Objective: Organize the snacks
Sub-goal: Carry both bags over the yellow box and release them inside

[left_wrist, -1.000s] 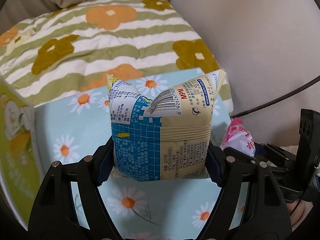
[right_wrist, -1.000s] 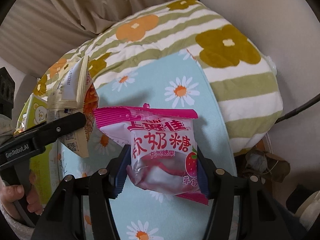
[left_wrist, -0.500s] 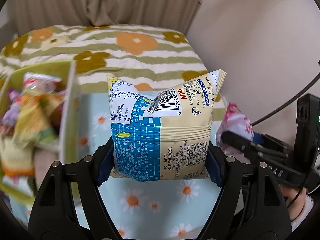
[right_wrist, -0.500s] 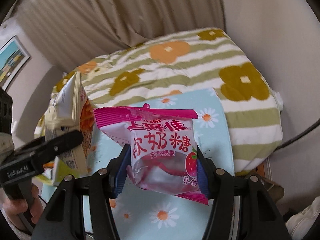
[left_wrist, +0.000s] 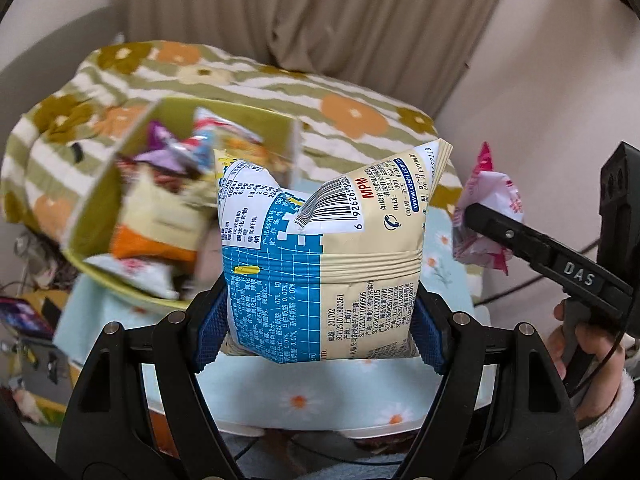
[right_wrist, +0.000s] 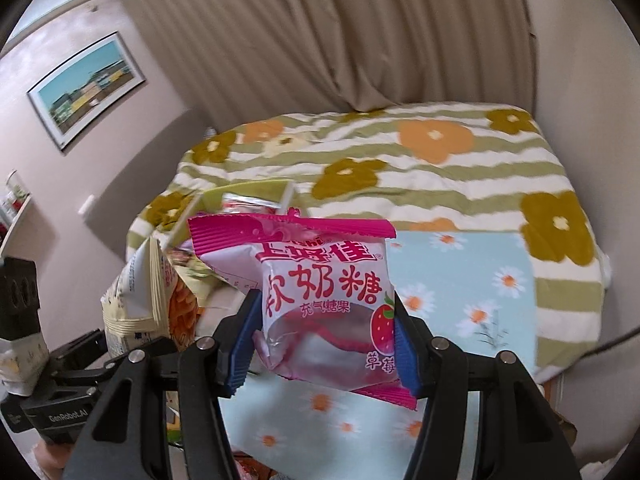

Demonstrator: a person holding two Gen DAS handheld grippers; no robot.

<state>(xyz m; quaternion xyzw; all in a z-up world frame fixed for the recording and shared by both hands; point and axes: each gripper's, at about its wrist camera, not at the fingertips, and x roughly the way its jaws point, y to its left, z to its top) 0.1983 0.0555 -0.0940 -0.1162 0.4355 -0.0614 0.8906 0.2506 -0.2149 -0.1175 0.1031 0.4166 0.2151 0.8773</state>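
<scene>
Left claw [left_wrist: 320, 320] clamping cream snack bag [left_wrist: 324, 256], right claw [right_wrist: 324, 344] clamping pink candy packet [right_wrist: 320, 292]

A puffed cream-and-blue snack bag [left_wrist: 320, 264] with a barcode stood upright, clamped between the left jaws, its top above them. A pink strawberry candy packet [right_wrist: 324, 300] sat upright between the right jaws. A green box [left_wrist: 120, 200] of mixed snacks lay beyond, left of the left jaws.

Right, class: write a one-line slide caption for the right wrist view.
Right gripper clamps a pink strawberry candy packet above the daisy cloth.
</scene>
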